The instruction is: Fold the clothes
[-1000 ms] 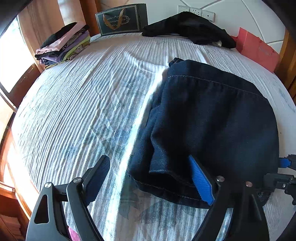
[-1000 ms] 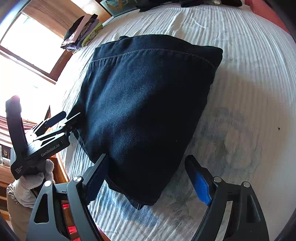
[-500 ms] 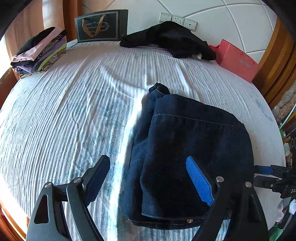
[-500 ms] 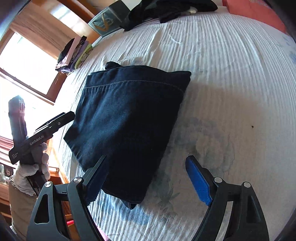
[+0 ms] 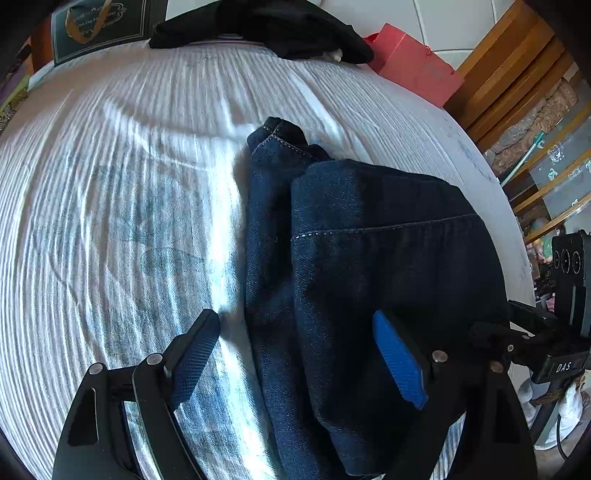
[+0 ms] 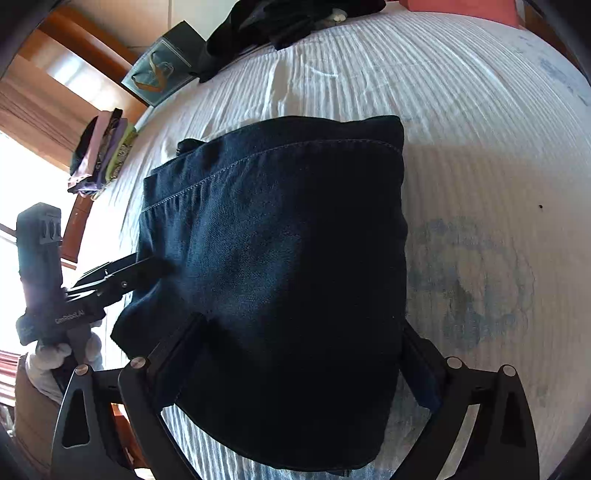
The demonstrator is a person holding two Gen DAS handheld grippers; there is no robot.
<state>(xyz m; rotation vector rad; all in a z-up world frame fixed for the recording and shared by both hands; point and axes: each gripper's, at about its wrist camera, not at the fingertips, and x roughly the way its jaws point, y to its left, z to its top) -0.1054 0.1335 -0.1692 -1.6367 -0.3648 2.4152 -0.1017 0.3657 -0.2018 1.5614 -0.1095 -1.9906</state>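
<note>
A folded pair of dark blue jeans (image 5: pixel 369 258) lies on the white bed; it also fills the middle of the right wrist view (image 6: pixel 280 273). My left gripper (image 5: pixel 299 354) is open, its fingers either side of the jeans' near left edge. My right gripper (image 6: pixel 299 354) is open, with the near end of the folded jeans lying between and partly over its fingers. The left gripper (image 6: pixel 122 277) shows in the right wrist view at the jeans' left side. The right gripper (image 5: pixel 517 332) shows in the left wrist view at the jeans' right edge.
A stack of folded clothes (image 6: pixel 103 158) sits at the far left bed corner. A black garment (image 5: pixel 266 26), a dark gift bag (image 5: pixel 99 26) and a red bag (image 5: pixel 410 62) lie by the headboard. Wooden furniture (image 5: pixel 517 74) stands to the right.
Both grippers have moved in closer to the jeans' near end. The jeans now lie between the right gripper's fingers. The left view has swung right.
</note>
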